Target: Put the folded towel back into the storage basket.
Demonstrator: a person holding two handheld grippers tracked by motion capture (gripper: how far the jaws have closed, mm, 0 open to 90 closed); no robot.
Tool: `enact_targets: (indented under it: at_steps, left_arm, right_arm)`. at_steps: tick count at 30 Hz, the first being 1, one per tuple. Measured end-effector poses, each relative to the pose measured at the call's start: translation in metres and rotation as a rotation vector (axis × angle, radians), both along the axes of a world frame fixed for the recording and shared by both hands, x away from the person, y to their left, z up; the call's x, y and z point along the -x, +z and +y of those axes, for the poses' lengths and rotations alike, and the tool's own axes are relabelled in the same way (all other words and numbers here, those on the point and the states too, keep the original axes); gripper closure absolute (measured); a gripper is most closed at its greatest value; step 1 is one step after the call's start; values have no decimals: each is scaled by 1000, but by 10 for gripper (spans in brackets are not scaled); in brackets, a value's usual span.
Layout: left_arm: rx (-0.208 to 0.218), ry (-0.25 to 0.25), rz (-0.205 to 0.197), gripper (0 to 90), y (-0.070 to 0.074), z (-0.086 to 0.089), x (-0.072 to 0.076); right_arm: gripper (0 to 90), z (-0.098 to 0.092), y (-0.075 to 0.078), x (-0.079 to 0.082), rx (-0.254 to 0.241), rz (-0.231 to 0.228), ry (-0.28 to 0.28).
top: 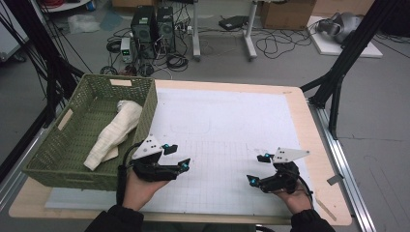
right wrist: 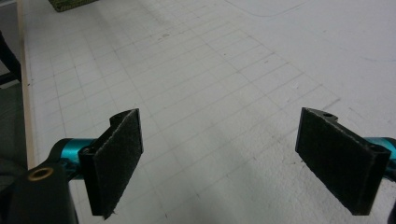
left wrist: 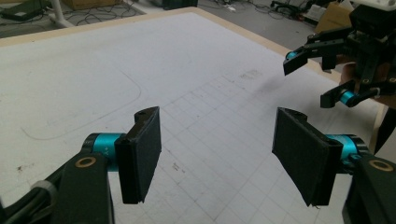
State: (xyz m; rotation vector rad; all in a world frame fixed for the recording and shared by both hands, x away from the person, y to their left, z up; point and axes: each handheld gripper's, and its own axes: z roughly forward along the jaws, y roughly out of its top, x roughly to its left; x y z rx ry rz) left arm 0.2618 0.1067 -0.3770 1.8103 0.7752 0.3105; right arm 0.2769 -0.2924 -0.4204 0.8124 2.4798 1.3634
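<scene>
High view: both the left gripper (top: 177, 156) and right gripper (top: 258, 168) hover spread and empty over the white mat (top: 227, 121), the rolled cloth (top: 113, 133) lying in the green basket (top: 63, 159) beside the left gripper.

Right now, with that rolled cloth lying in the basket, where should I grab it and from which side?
Grip the rolled cloth across its narrow middle, coming straight down from above. It lies slanted and low inside the green basket, whose walls probably block any sideways reach. The left gripper is nearer, and its jaws stand open with nothing between them.
</scene>
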Motion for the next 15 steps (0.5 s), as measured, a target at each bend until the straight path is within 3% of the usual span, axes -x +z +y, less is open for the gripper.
enact_targets:
  at_steps: [15]
  left_arm:
    - [-27, -3, 7, 324, -15, -3, 0]
  right_arm:
    - [141, 0, -1, -1, 3, -6, 1]
